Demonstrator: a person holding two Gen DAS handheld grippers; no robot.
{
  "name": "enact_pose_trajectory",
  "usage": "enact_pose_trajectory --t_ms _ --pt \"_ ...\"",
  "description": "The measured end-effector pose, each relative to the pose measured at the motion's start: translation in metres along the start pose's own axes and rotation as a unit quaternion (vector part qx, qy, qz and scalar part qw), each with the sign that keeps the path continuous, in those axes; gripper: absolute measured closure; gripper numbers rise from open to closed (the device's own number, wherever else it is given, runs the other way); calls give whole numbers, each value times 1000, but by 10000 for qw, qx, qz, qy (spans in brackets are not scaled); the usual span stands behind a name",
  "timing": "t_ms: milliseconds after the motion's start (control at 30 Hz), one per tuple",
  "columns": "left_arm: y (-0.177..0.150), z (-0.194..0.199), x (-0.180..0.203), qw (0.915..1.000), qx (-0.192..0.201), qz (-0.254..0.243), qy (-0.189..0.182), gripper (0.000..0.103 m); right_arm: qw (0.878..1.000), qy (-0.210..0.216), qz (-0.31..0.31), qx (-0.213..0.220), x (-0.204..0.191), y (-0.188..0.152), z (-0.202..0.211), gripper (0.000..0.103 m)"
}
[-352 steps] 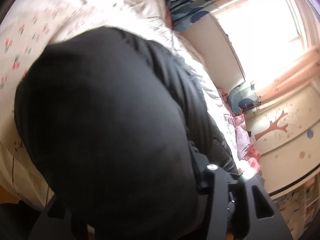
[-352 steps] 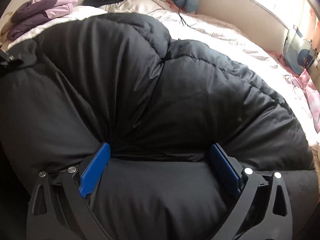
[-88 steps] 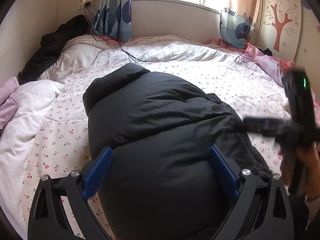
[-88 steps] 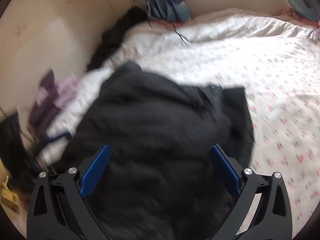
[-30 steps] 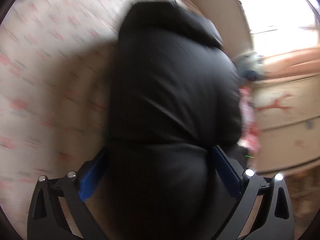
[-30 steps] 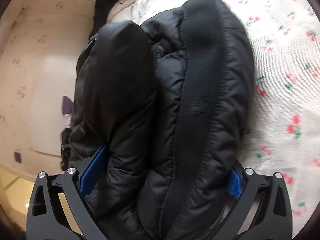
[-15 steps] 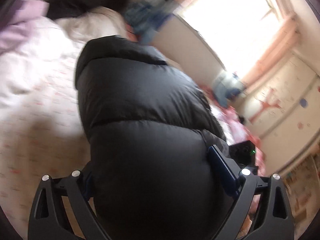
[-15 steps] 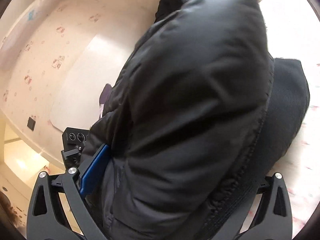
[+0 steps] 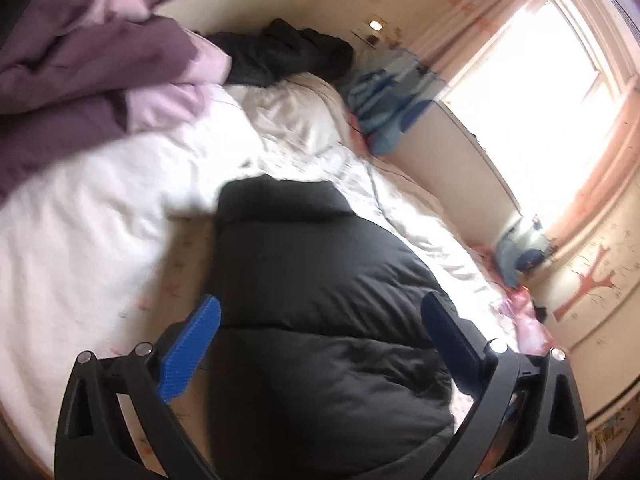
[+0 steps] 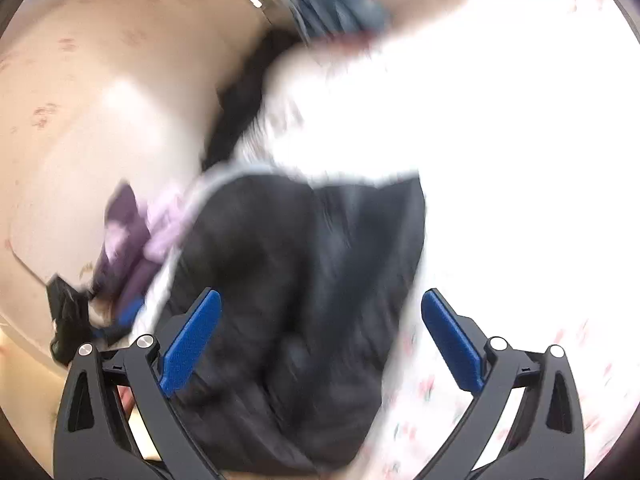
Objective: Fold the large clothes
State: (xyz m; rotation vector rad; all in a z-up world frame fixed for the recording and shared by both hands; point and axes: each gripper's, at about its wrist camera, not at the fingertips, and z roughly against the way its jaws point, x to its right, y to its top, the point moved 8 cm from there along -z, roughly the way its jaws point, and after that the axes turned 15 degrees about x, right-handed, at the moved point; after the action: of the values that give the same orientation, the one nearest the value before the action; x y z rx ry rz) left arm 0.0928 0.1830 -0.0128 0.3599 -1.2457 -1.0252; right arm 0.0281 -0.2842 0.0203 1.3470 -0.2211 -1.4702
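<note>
A black puffer jacket (image 9: 316, 292) lies folded into a thick bundle on the white cherry-print bed cover (image 9: 100, 216). My left gripper (image 9: 320, 320) hovers above the bundle's near end, open, its blue pads (image 9: 192, 344) wide apart with nothing between them. In the blurred right wrist view the same jacket (image 10: 304, 280) lies below my right gripper (image 10: 320, 320), which is also open and apart from the cloth.
Purple and lilac clothes (image 9: 96, 64) are piled at the bed's left end, beside a second dark garment (image 9: 288, 54) near the wall. A blue curtain (image 9: 384, 104) hangs by the bright window (image 9: 532, 76). Another gripper's black body (image 10: 66, 316) shows at left in the right wrist view.
Both grippers have pulled back and up from the jacket; half a second ago it bulged between the fingers, now it lies free on the bed. Both views swing and blur.
</note>
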Motion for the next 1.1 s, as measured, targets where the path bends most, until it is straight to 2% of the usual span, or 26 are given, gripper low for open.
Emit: enact_pose_trajectory --t_ms 67,133,200,233,267,333,400,467,533,600,633,667,700,733,800,833,967,1000,1033,1100 --pt "-16 -15 8 9995 -287 14 -90 7 9979 588 280 -56 -42 24 -28 6" --pt "-33 -28 8 9983 -579 51 -41 7 9931 1023 347 -455 -71 22 -79 6" --pt "-46 -36 6 9973 -718 -83 85 7 9928 572 373 -989 -57 5 -120 6" --pt "-50 -41 7 9961 -782 -351 232 7 9885 48 307 -1477 -28 -25 -150 6" --pt "-60 -48 8 9948 -842 -492 280 7 9836 -184 158 -1789 -6 -49 -166 6" --pt "-69 -55 13 9903 -1010 -881 377 7 9807 -110 -261 -1932 14 -69 -178 6" --pt "-74 -52 12 9858 -1122 -1126 548 7 9828 -164 -238 -1826 10 -56 -166 6" --pt "-76 -49 10 9834 -1127 -1241 690 7 9897 -58 175 -1419 -8 -37 -141 6" --pt "-70 -42 10 9870 -1061 -1048 607 7 9934 179 561 -986 -32 -28 -95 6" --pt "-61 -35 8 9914 -955 -749 492 7 9916 218 1025 -756 -47 -39 -56 6" --pt "-60 -33 8 9925 -933 -647 453 7 9881 34 1247 -895 -46 -58 -46 6" --pt "-60 -33 8 9925 -940 -634 457 7 9802 -351 1482 -1264 -36 -82 -51 6" --pt "-62 -33 7 9917 -968 -681 497 7 9709 -511 1577 -1729 -26 -105 -60 6" --pt "-66 -34 8 9900 -1007 -799 581 7 9694 -448 1495 -1895 -22 -118 -69 6" --pt "-72 -35 10 9864 -1023 -1067 717 7 9719 -529 1309 -1882 -18 -116 -69 6" --pt "-73 -33 10 9848 -997 -1186 788 7 9749 -554 1275 -1738 -21 -107 -65 6" --pt "-69 -25 17 9811 -797 -1534 866 7 9874 -339 1409 -633 -58 -76 -15 6" --pt "-66 -23 19 9811 -719 -1577 860 7 9876 -271 1437 -569 -64 -79 -9 6" --pt "-64 -20 21 9806 -621 -1644 869 7 9862 -244 1513 -631 -66 -89 -5 6" --pt "-62 -17 25 9782 -498 -1785 940 7 9708 -662 1829 -1406 -48 -137 -23 6"
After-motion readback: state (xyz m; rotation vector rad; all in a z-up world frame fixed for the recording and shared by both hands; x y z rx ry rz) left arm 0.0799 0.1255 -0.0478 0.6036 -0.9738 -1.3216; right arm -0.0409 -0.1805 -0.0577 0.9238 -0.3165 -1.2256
